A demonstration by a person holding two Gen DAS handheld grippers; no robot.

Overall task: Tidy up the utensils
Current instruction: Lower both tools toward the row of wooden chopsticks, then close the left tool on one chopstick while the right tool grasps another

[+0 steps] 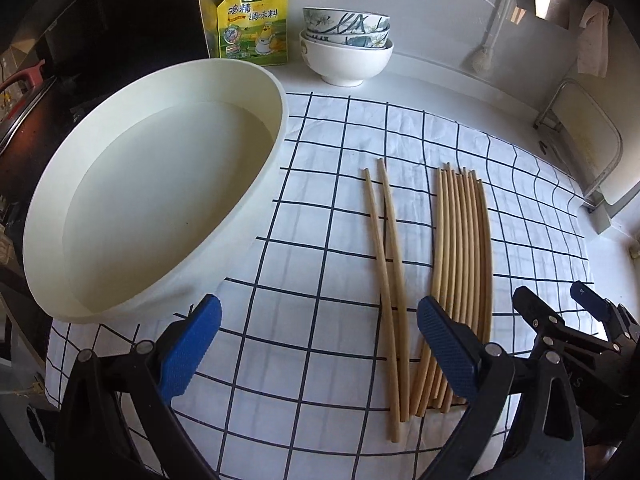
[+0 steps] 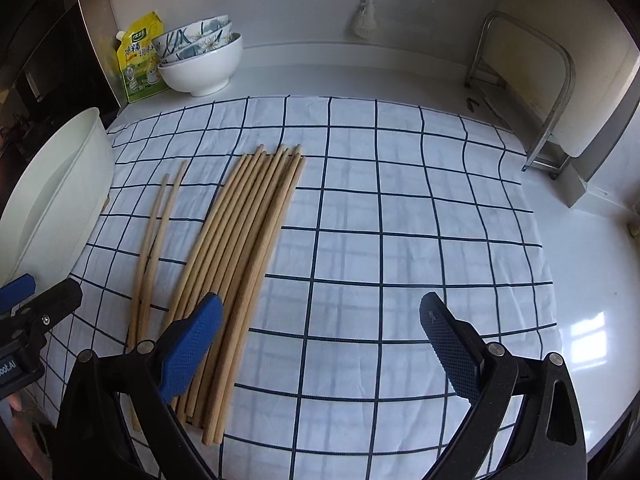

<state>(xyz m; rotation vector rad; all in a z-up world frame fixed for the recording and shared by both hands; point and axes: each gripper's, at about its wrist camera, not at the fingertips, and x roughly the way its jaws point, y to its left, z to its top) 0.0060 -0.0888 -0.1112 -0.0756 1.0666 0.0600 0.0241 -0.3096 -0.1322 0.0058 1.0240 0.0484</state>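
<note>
Left wrist view. The left gripper point(image 1: 318, 344) stood with its blue pads point(image 1: 192, 350) spread wide and nothing between them, low over the checked cloth point(image 1: 320, 240). The cloth served as the reference for all else. On it, right of centre, lay a bundle point(image 1: 464, 256) of wooden chopsticks, side by side and touching, running near to far. Just left of the bundle, apart from it at the far ends, lay a pair point(image 1: 386, 264) of chopsticks that crossed each other about midway. The near ends of pair and bundle came close together by the gripper's right pad, which hid part of the bundle. A white basin point(image 1: 276, 92) sat on the cloth's left part, with nothing in it. Beyond the cloth's far edge, on the counter, stood a yellow pouch point(image 1: 252, 20) and a stack of bowls point(image 1: 346, 48), patterned ones nested in a plain white one. A brush point(image 1: 480, 60) hung at the wall beyond the far right corner. A rack point(image 1: 588, 136) stood off the cloth's right edge. The right gripper point(image 1: 560, 300) showed at the near right, its fingers parted.

Right wrist view. The right gripper point(image 2: 320, 344) was likewise spread wide and held nothing, over the cloth point(image 2: 400, 208). The bundle point(image 2: 248, 248) lay left of the cloth's centre, its near part behind the left pad point(image 2: 192, 348). The pair point(image 2: 156, 232) lay further left, between bundle and basin point(image 2: 80, 184). Pouch point(image 2: 138, 64) and bowls point(image 2: 204, 56) stood past the far left corner; the rack point(image 2: 552, 92) stood off the far right corner. The left gripper point(image 2: 28, 292) entered at the near left edge.
</note>
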